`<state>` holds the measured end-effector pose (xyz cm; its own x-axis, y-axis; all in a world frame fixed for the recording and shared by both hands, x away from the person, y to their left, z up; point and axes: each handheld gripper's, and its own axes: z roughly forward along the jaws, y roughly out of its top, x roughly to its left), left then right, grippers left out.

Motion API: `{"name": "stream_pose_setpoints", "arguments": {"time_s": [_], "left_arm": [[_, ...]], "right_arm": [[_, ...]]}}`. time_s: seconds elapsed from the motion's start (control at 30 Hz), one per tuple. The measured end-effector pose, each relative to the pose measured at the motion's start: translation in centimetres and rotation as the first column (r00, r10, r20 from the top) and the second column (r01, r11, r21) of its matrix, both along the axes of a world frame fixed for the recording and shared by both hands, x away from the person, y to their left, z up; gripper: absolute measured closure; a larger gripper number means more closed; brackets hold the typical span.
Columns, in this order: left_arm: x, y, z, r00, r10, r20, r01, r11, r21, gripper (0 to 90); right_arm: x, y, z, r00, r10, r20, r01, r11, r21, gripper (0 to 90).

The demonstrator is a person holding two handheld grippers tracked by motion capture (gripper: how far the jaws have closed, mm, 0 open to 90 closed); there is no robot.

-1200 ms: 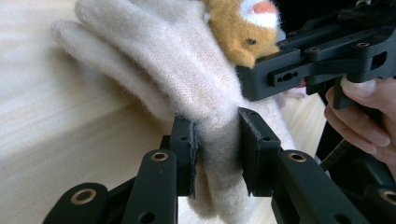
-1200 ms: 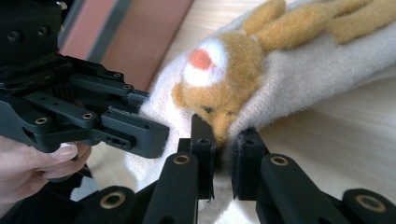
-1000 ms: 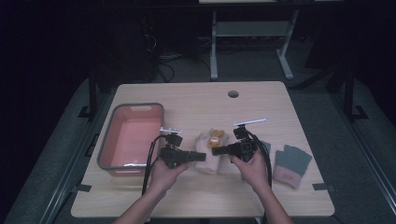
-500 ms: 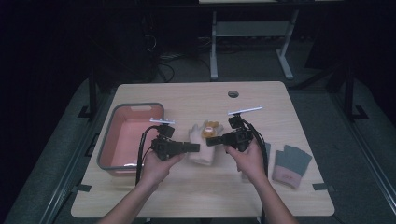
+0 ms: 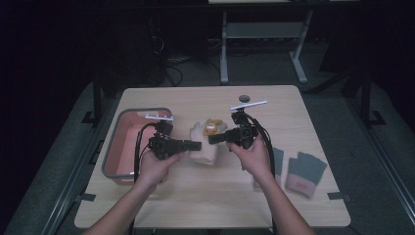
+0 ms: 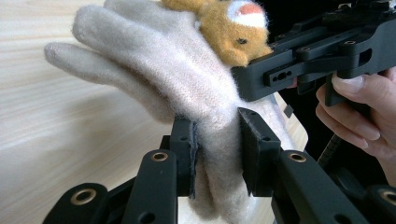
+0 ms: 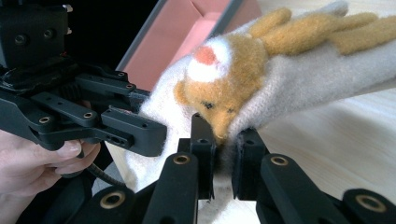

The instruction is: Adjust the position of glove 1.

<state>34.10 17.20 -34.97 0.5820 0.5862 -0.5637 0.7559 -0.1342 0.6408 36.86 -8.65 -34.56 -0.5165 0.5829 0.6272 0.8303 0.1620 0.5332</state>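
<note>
A cream knitted glove [image 5: 205, 147] with an orange plush animal patch [image 5: 213, 128] on its back is sitting near the middle of the light wooden worktop [image 5: 195, 200], and both grippers are closing on it from opposite sides. The left gripper [image 5: 195, 145], held in the person's left hand [image 5: 155, 164], is reaching in from the glove's 9 o'clock side; in the left gripper view its two black jaws are clenching a fold of the cream knit near the glove's cuff edge, with the wool bulging between the pads [image 6: 187, 140]. The right gripper [image 5: 215, 138], held in the right hand [image 5: 252, 156], is coming in from the 3 o'clock side; in the right gripper view its jaws are nearly closed and are pinching the glove just under the orange patch [image 7: 224, 88], at the patch's lower edge. The glove's fingers are pointing toward 12 o'clock in the high view and are drooping a little, so it is unclear whether the glove is touching the worktop. A grey-rimmed tray with a pink inside [image 5: 128, 142] is standing at 9 o'clock of the glove, just beyond the left gripper. Two grey-green gloves with pinkish cuffs [image 5: 304, 172] are lying flat at about 4 o'clock, near the right forearm, well apart from the cream glove.
</note>
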Motion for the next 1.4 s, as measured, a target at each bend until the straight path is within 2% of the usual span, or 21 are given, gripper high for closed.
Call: {"name": "stream_pose_setpoints", "arguments": {"time_s": [0.37,0.8,0.93,1.4], "left_arm": [[0.6,1.7,1.7,0.9998,0.012,0.016,-0.012,0.9999,0.006,69.1],[1.2,3.8,3.3,0.999,0.039,0.021,-0.039,0.9992,-0.011,69.1],[1.3,4.7,3.9,0.9985,0.049,0.025,-0.049,0.9987,-0.014,69.1],[1.4,8.0,5.0,0.9953,0.091,0.032,-0.09,0.9958,-0.017,69.0]], "right_arm": [[1.0,1.6,1.6,0.9997,0.022,0.013,-0.022,1.0,-0.002,81.4],[2.2,3.8,3.5,0.9985,0.044,0.032,-0.044,0.999,-0.003,81.4],[2.6,4.7,4.0,0.9975,0.053,0.047,-0.053,0.999,-0.001,81.4],[3.7,8.0,5.2,0.9948,0.092,0.045,-0.092,0.996,0.015,81.4]]}}
